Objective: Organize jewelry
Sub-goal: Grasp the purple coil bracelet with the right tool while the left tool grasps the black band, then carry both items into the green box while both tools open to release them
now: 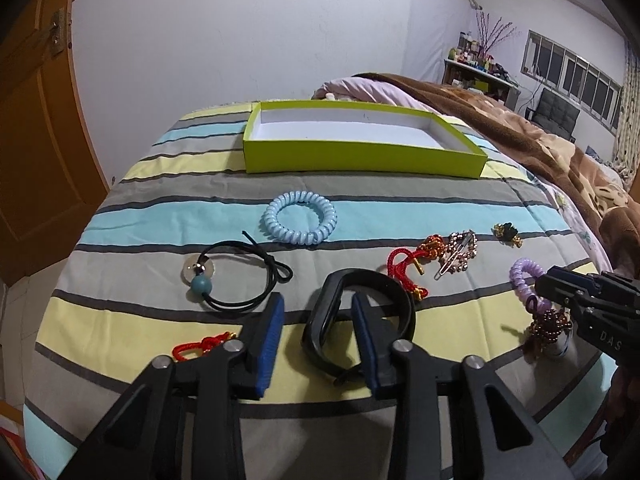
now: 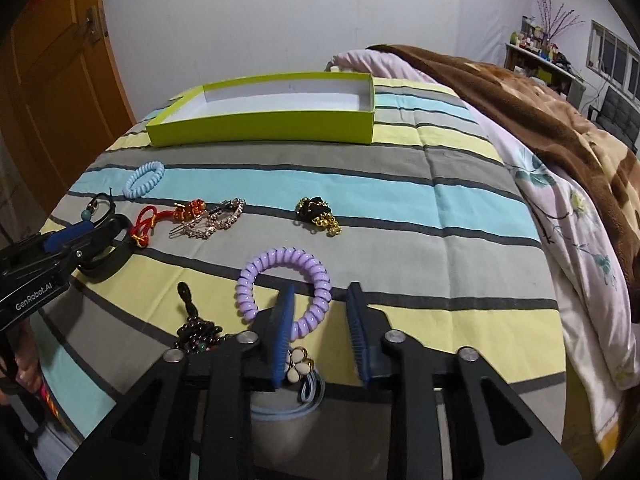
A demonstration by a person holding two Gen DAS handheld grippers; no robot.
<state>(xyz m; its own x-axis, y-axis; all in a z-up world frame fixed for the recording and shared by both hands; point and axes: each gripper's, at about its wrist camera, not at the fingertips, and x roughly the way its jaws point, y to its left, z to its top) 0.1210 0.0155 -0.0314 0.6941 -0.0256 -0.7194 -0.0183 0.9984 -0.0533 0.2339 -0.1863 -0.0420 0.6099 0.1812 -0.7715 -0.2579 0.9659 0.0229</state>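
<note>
Ribbed blue pads: left tongs straddle black band; right tongs straddle lilac coil, ungripped.

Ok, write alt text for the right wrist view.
The right hand-held gripper straddles the near arc of a purple spiral hair tie on a striped bedspread, its pads apart, not clamping it. A flower-charm hair tie lies just below; more accessories lie to the left, and an empty lime-green box sits beyond.
</note>
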